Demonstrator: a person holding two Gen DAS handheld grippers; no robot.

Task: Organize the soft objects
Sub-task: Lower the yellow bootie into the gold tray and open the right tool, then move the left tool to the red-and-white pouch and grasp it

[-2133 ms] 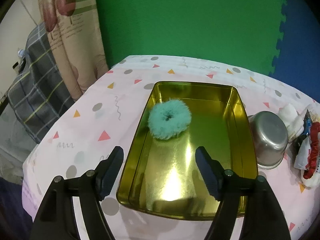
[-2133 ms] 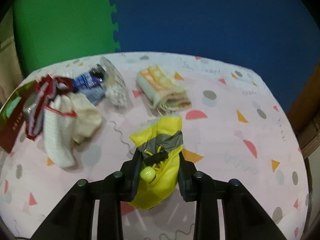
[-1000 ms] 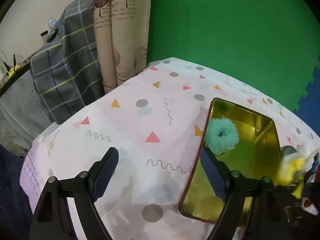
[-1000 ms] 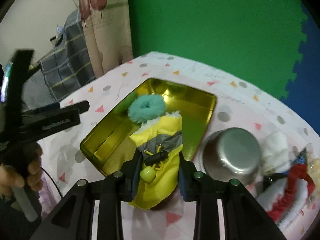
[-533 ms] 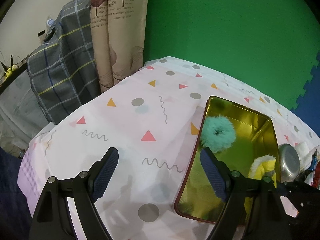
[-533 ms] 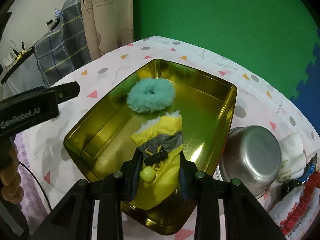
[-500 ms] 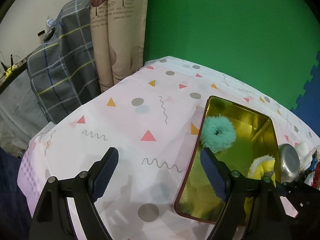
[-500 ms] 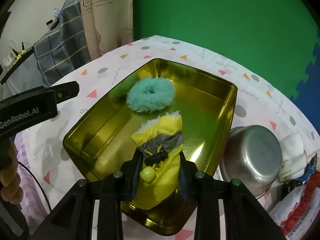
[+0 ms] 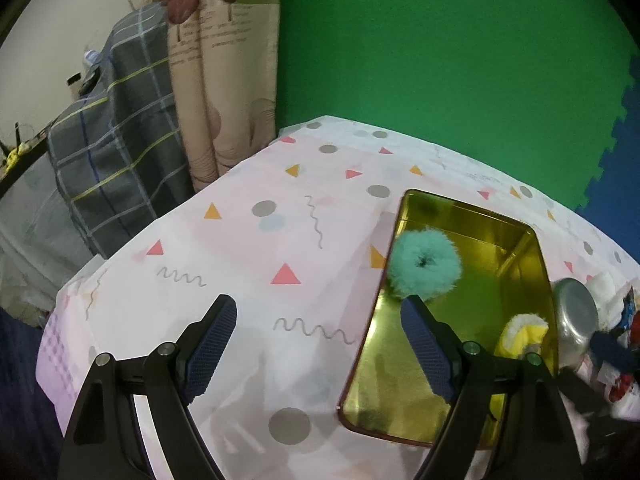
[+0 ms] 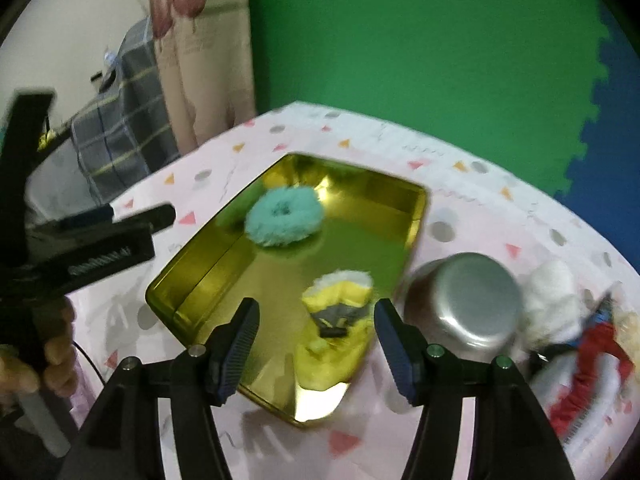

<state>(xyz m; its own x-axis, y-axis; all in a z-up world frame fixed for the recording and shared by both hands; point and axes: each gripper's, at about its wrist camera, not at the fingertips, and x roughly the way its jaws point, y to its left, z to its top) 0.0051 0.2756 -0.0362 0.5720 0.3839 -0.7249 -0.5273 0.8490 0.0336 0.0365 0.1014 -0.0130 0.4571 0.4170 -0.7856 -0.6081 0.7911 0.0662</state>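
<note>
A gold metal tray (image 10: pixel 200 268) (image 9: pixel 536 264) sits on the patterned tablecloth. A fluffy teal scrunchie (image 10: pixel 284 216) (image 9: pixel 424 268) lies at the tray's far end. A small yellow garment with a grey band and white fleece collar (image 10: pixel 336 332) (image 9: pixel 520 332) lies in the tray's near right part. My right gripper (image 10: pixel 314 344) is open and empty, just above and in front of the yellow garment. My left gripper (image 9: pixel 320 344) is open and empty over the cloth left of the tray.
An upturned steel bowl (image 10: pixel 464 300) (image 9: pixel 576 316) stands right of the tray. White socks (image 10: pixel 556 288) and red-and-white items (image 10: pixel 592 376) lie further right. The table's left edge drops off toward a plaid-covered object (image 9: pixel 116 152) and a curtain (image 9: pixel 224 64).
My right gripper opened and let the yellow garment drop into the tray, then drew back a little. My left gripper stayed open and barely moved.
</note>
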